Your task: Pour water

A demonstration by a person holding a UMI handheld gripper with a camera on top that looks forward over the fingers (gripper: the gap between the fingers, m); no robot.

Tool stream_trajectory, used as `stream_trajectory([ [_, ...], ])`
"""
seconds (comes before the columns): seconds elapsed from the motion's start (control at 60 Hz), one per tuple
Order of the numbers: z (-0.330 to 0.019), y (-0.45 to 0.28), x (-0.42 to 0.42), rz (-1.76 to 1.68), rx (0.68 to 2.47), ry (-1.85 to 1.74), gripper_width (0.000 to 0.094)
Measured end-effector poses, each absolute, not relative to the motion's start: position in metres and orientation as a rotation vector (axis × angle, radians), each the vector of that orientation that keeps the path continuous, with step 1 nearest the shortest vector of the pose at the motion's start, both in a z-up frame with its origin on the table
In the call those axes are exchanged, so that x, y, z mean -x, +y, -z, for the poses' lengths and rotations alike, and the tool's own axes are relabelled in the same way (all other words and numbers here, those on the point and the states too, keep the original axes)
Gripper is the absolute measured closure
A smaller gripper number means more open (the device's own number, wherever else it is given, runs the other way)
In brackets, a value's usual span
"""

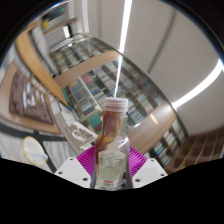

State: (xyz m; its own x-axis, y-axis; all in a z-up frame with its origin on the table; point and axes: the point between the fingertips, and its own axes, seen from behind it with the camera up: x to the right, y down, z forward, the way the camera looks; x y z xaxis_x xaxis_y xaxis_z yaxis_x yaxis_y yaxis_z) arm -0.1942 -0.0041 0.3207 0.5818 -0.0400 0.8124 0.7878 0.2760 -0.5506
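My gripper (111, 165) is shut on a clear plastic water bottle (112, 140) with a white cap (116, 102) and a white-and-orange label. The bottle stands upright between the magenta pads (86, 158), which press on its sides. I hold it raised and tilted so the view looks up at the ceiling. A clear plastic cup (73, 122) shows just left of the bottle, partly hidden behind it.
Ceiling light strips (122, 45) run overhead. Bookshelves (85, 65) line the room to the left and behind the bottle. A wooden table surface (25, 95) with items lies at far left. A white object (35, 150) sits low on the left.
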Motion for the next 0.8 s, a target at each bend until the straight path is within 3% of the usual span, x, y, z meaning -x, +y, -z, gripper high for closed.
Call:
stream_trajectory([
  [0.1,-0.299,-0.007,0.183,0.292,1.403,-0.512,0.0526],
  [0.233,-0.235,-0.004,0.148,-0.029,1.631,-0.262,0.0528],
  [0.267,-0.201,0.002,0.169,-0.055,1.668,-0.211,0.0528],
  [0.35,-0.172,-0.003,0.128,-0.125,1.756,-0.153,0.0528],
  [0.567,-0.077,0.002,0.145,-0.074,1.847,-0.162,0.0524],
  [0.7,-0.085,0.0,0.148,-0.02,1.774,-0.204,0.0492],
  [0.8,-0.08,-0.001,0.143,-0.03,1.828,-0.168,0.0352],
])
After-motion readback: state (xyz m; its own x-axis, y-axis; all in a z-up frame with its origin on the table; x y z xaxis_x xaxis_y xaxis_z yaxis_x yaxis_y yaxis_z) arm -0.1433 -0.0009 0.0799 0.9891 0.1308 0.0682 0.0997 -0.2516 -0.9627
